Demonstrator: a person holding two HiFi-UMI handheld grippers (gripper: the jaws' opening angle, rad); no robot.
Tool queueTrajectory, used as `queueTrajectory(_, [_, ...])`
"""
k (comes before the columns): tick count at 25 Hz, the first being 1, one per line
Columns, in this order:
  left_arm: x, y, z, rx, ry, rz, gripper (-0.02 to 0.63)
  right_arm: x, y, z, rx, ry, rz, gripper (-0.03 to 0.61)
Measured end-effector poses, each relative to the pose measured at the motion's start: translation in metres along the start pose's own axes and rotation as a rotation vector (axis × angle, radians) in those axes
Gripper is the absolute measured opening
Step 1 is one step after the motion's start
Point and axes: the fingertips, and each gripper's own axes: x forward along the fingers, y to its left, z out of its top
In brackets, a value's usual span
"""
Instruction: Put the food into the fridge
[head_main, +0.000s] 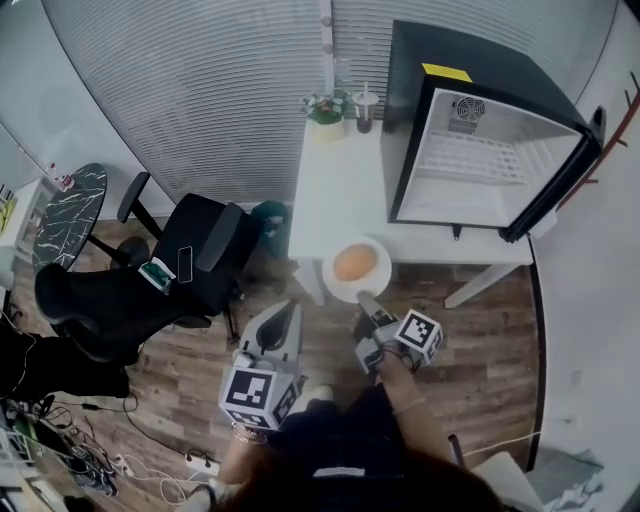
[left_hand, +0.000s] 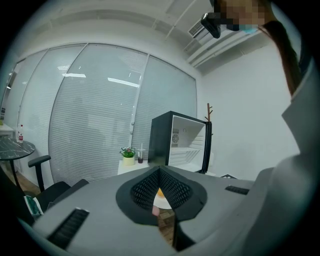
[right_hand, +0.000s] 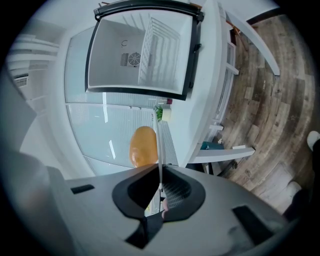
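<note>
Right gripper (head_main: 366, 298) is clamped on the plate (head_main: 335, 285) rim; its 1 bun (head_main: 354, 263) sits loose, short of the open fridge (head_main: 490, 150), likely light and prone to rolling. Left gripper (head_main: 290, 310) is closed, empty.

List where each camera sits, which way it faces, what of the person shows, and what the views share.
Head view: on the head, looking steeply down at the table, open fridge and plate with a bun; left gripper, right gripper and a forearm show.
Left gripper view: on the left gripper, facing about level toward the fridge; its shut jaws and the person's upper body show.
Right gripper view: on the right gripper, rolled sideways, facing the fridge; jaws shut on the plate's rim.
Shared: all three see fridge, plate and bun.
</note>
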Motion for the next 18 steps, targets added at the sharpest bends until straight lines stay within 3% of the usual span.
queueTrajectory(18, [0.03, -0.073, -0.007, -0.003, 0.012, 0.033, 0.012, -0.048, -0.012, 0.059, 0.004, 0.045, 0.007, 0.014])
